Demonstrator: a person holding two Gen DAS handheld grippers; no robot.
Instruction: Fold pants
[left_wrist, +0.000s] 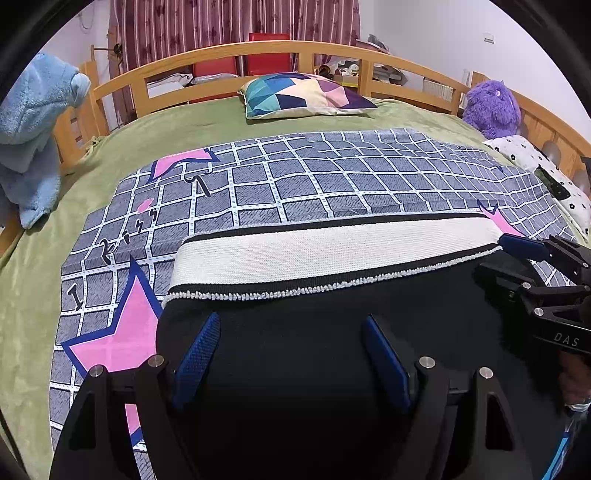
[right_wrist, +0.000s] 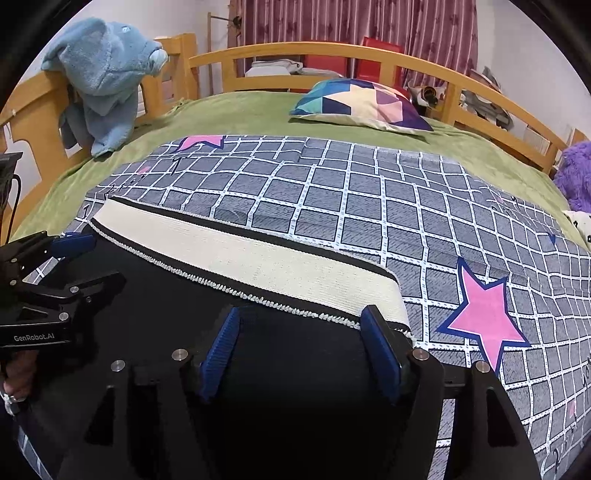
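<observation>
Black pants (left_wrist: 295, 369) with a wide white waistband (left_wrist: 332, 254) lie flat on a grey checked sheet (left_wrist: 295, 184) on the bed. My left gripper (left_wrist: 291, 319) hovers open over the black cloth just below the waistband, near its left end, with nothing pinched between its blue pads. My right gripper (right_wrist: 301, 314) also stands open over the pants (right_wrist: 295, 387), its right finger beside the right end of the waistband (right_wrist: 258, 258). Each gripper shows in the other's view: the right gripper (left_wrist: 506, 260) at the right edge, the left gripper (right_wrist: 88, 262) at the left edge.
A patterned pillow (left_wrist: 306, 96) lies on the green blanket (left_wrist: 184, 125) near the wooden headboard (left_wrist: 258, 50). A blue plush cloth (left_wrist: 33, 133) hangs on the left rail. A purple plush toy (left_wrist: 491, 107) and a dotted cushion (left_wrist: 535, 162) sit at the right.
</observation>
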